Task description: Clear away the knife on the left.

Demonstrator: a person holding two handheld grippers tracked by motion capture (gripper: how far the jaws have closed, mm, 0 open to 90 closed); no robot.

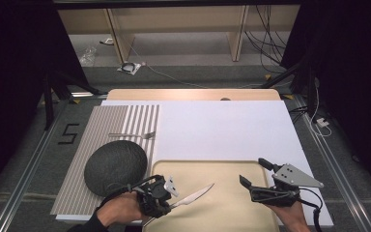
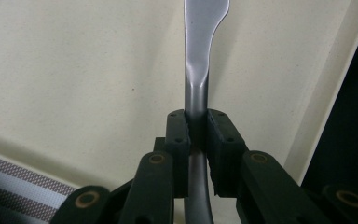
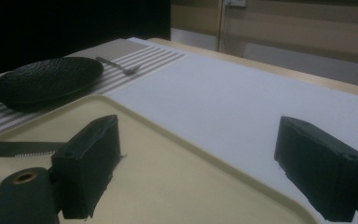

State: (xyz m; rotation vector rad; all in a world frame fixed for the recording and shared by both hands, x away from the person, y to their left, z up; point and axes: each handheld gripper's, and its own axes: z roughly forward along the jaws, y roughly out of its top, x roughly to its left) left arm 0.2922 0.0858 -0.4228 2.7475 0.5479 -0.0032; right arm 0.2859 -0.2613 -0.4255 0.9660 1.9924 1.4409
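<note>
Low in the frame, left claw [image 1: 166, 205] clamped on a slim silver knife [image 1: 193, 195], shiny, blade slanting up-right over the cream tray [image 1: 222, 169]; lower right, right claw [image 1: 253, 173] spread wide, nothing between; farther up-left, dark plate [image 1: 116, 166], fork [image 1: 133, 135]

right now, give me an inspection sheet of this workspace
surface: white board on a wooden table, striped placemat at left, beige tray in front
job's things: knife clamped at the handle, blade over the tray
clutter: black plate and fork on the placemat
grippers: left gripper shut on the knife; right gripper open, nothing between its jaws
cables: several on the floor beyond the table
surroundings: wooden shelving, dark curtains at both sides
</note>
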